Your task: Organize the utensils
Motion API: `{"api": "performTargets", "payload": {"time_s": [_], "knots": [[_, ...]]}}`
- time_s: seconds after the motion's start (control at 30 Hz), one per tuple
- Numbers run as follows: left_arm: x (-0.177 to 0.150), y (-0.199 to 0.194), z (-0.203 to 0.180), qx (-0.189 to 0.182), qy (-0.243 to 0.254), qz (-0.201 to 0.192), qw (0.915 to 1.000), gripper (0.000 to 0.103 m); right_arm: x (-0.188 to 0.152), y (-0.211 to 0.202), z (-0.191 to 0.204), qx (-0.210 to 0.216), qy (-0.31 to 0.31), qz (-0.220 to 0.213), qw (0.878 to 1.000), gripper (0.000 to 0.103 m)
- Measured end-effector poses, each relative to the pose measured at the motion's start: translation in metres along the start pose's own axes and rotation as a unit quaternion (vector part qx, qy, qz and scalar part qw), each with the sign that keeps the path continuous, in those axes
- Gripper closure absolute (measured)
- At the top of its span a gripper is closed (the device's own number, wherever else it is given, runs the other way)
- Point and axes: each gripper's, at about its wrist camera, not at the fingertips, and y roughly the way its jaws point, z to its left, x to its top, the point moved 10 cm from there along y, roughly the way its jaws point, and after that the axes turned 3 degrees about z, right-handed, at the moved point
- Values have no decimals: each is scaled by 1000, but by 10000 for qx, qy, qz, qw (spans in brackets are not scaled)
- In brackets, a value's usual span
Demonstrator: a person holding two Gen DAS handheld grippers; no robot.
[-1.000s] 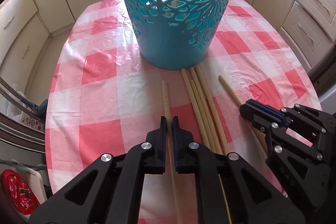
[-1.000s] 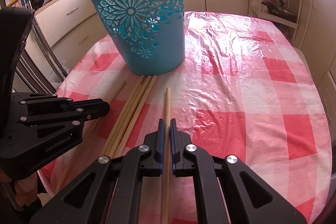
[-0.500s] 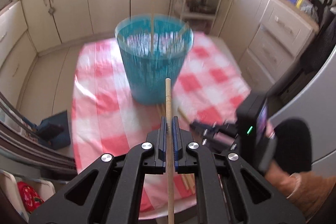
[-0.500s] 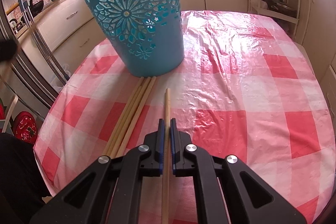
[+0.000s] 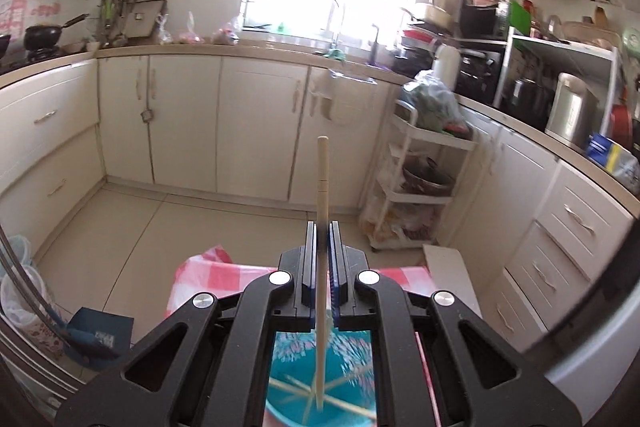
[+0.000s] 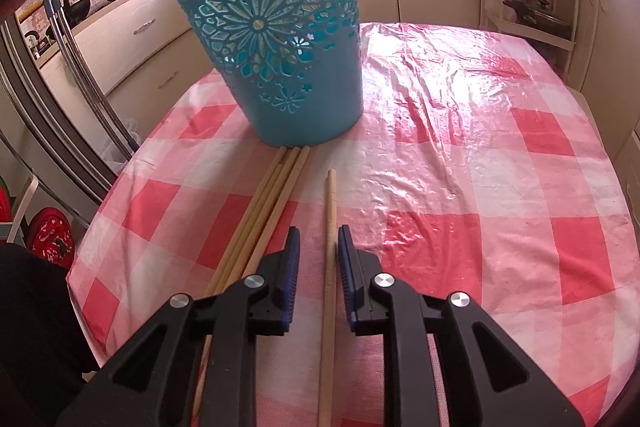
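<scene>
Pale wood is what both tools are handling: in the left wrist view the left gripper is pinching one chopstick with its fingers pressed tight against the shaft, the stick standing out beyond the fingertips toward the kitchen cabinets while its lower end is hanging over the open mouth of the teal basket directly beneath, where several sticks are already lying crossed on the bottom. In the right wrist view the right gripper is opening, its blue pads parting on either side of a single chopstick that is lying on the checked tablecloth of the bench, no longer squeezed. Just left of it a bundle of chopsticks is lying side by side, their far tips almost touching the foot of the basket, which is standing at the far left of the bench. To finish the drop well, the left gripper should probably be tipping the stick nearer upright and centring the lower end well inside the rim before loosening, so it is sliding in rather than striking the edge and bouncing out. The right gripper would do well to be keeping low and clear of the basket meanwhile.
</scene>
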Motion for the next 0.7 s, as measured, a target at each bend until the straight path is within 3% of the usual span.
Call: {"api": "performTargets", "payload": {"time_s": [0.07, 0.23, 0.5, 0.57, 0.63, 0.7], "knots": [[-3, 19, 4, 189, -9, -45, 9998, 98, 0, 1, 2, -15, -61, -5, 10000, 78], [-28, 50, 4, 169, 197, 156, 9995, 98, 0, 1, 3, 57, -15, 15, 10000, 76], [-74, 45, 20, 295, 345, 695, 9966, 96, 0, 0, 2, 138, 76, 28, 9999, 76], [-80, 30, 30, 334, 303, 718, 9964, 85, 0, 1, 2, 137, 73, 25, 9999, 76], [-86, 16, 40, 427, 265, 688, 9964, 56, 0, 1, 3, 126, 46, 17, 9999, 76], [-88, -2, 54, 515, 169, 561, 9970, 45, -1, 0, 3, 103, 20, 33, 9999, 76]]}}
